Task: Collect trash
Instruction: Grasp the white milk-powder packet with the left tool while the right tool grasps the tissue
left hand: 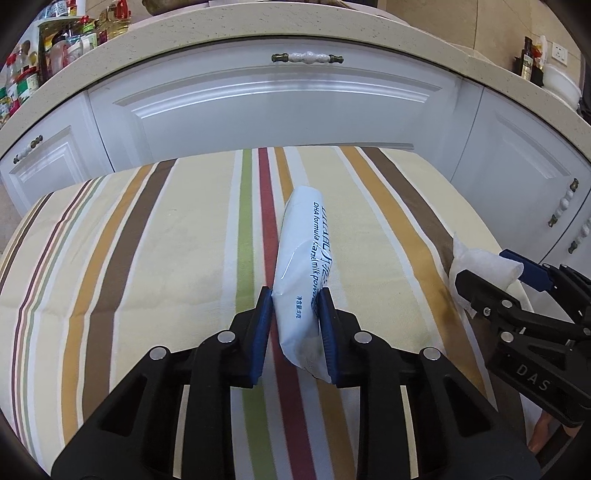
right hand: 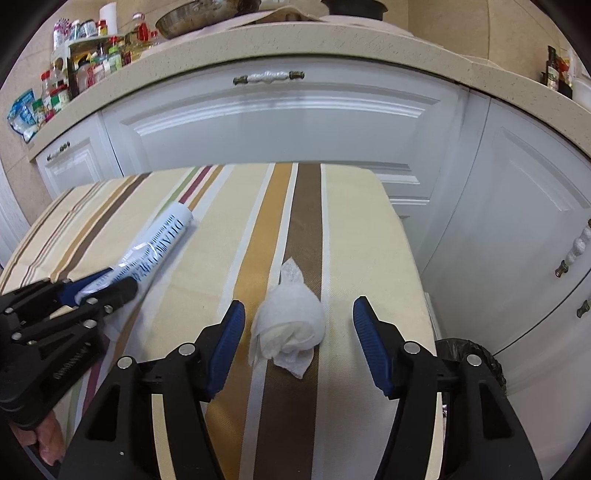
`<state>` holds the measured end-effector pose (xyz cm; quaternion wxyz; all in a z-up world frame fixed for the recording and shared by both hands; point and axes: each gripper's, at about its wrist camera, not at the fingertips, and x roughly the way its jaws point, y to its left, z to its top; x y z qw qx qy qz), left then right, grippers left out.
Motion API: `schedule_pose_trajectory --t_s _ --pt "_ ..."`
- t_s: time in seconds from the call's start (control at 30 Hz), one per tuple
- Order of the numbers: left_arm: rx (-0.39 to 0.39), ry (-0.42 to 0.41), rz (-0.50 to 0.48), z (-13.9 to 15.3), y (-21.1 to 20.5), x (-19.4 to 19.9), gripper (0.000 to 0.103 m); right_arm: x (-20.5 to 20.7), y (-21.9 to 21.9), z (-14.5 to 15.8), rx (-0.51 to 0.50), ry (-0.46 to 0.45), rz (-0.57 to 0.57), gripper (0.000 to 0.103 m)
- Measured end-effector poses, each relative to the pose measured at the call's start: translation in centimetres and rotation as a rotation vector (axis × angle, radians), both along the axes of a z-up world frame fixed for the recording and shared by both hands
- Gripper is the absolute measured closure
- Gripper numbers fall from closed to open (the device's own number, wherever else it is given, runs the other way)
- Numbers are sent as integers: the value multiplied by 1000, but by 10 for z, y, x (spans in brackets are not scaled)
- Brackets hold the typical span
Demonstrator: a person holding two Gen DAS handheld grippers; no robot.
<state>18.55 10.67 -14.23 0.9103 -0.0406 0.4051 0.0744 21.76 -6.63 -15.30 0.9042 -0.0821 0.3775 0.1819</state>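
1. The striped tablecloth (left hand: 147, 258) covers the table in front of you; white cabinet doors (left hand: 280, 107) under a speckled countertop (left hand: 258, 22) stand behind it.
2. A bin lined with a dark bag (right hand: 476, 354) sits low beside the table's right edge, just past your right tongs.
3. Your left gripper (left hand: 295, 317) angles down toward the cloth and pinches the white milk powder packet (left hand: 303, 258) by its near end; both blue pads press its sides, and the packet stretches away from you along the red stripe.
4. Your right gripper (right hand: 299, 332) also tilts down at the cloth, its jaws spread wide. The crumpled white tissue (right hand: 291, 325) lies on the brown stripe between the pads, touching neither.
5. From the left wrist camera, the tissue sits at the tip of your right tongs near the table's right edge.
6. A fingertip (right hand: 48, 439) shows under the left tool.
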Motion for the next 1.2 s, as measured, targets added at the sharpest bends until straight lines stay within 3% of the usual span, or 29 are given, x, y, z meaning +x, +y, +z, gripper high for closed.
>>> schedule_pose_trajectory --t_s 0.33,0.9,1.2 --pt "12 13 29 -1 10 -5 79 5 0 -5 2 52 6 65" --pt "51 14 53 0 6 -7 79 -3 -4 0 14 5 -4 68" --pt "50 -14 31 16 -10 -29 80 -25 -20 17 31 -64 -19 68"
